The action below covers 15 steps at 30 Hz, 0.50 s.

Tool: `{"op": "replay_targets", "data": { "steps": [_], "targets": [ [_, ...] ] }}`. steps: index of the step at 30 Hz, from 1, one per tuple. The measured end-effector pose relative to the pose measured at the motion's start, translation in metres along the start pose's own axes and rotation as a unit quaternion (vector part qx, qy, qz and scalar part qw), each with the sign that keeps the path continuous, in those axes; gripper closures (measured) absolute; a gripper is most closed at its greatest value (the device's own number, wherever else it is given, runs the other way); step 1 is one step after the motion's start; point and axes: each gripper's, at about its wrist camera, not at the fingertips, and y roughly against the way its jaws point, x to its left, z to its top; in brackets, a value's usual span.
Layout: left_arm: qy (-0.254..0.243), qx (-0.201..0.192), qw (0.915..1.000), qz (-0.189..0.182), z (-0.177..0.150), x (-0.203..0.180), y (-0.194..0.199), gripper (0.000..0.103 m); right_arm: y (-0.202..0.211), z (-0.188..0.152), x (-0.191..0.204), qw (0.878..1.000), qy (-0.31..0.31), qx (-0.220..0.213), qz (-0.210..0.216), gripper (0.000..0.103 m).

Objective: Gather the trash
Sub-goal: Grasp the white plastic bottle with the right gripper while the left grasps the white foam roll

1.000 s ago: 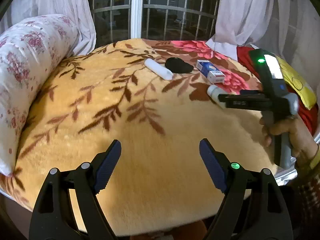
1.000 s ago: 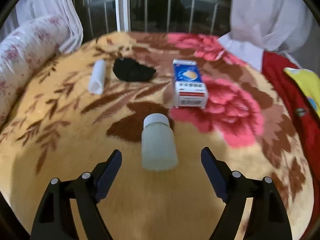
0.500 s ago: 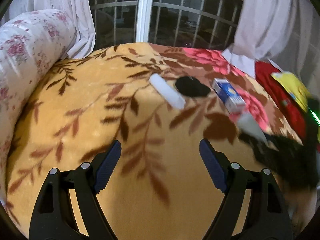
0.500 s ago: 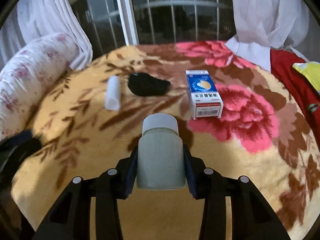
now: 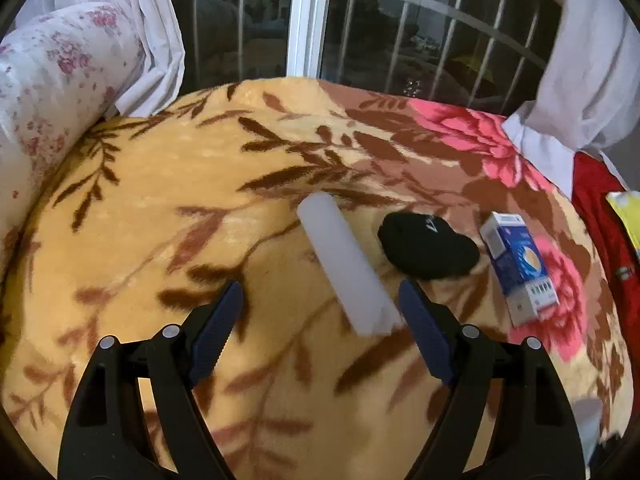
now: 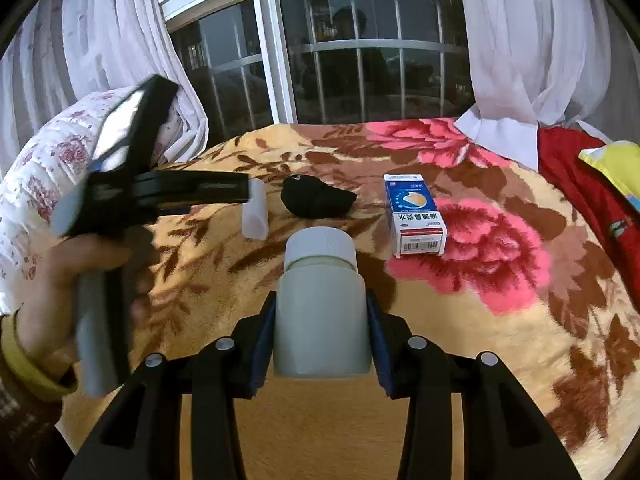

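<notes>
My right gripper (image 6: 322, 324) is shut on a white plastic bottle (image 6: 320, 300) with a screw cap, held above the blanket. My left gripper (image 5: 320, 316) is open, with the near end of a white tube (image 5: 346, 268) lying between its fingertips; the tube also shows in the right wrist view (image 6: 256, 216), just past the left gripper (image 6: 240, 190). A black crumpled item (image 5: 428, 246) lies right of the tube and also shows in the right wrist view (image 6: 316, 200). A blue and white medicine box (image 5: 518, 268) lies further right, also in the right wrist view (image 6: 416, 216).
All lies on a bed covered by a yellow floral blanket (image 5: 160, 240). A floral bolster pillow (image 5: 48, 100) runs along the left. White curtains (image 6: 520, 40) and a barred window (image 5: 360, 32) stand behind. A red cloth (image 6: 580, 184) and a yellow item (image 6: 616, 164) lie at right.
My right gripper closed on the white bottle and lifted it. My left gripper moved forward to the white tube, which now lies between its open fingers.
</notes>
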Motion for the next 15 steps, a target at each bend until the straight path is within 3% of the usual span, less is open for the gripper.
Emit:
{"op": "replay_targets", "data": {
  "steps": [8, 9, 10, 11, 15],
  "targets": [
    [-0.002, 0.019, 0.9994, 0.028, 0.009, -0.013, -0.047, 0.026, 0.003, 0.0, 0.001, 1.0, 0.004, -0.005, 0.008, 0.061],
    [-0.002, 0.022, 0.9993, 0.03, 0.009, -0.012, -0.052, 0.041, 0.004, 0.0, 0.002, 1.0, 0.005, -0.005, 0.01, 0.061],
    [-0.004, 0.028, 0.9993, 0.026, 0.008, -0.01, -0.057, 0.066, 0.004, -0.001, 0.002, 1.0, 0.006, -0.006, 0.011, 0.061],
    [-0.007, 0.036, 0.9991, 0.021, 0.007, -0.008, -0.061, 0.073, 0.005, -0.001, 0.003, 1.0, 0.006, -0.006, 0.012, 0.061],
    [-0.029, 0.016, 0.9989, 0.033, -0.001, -0.006, -0.049, 0.076, 0.005, -0.002, 0.003, 1.0, 0.006, -0.005, 0.015, 0.061]
  ]
}}
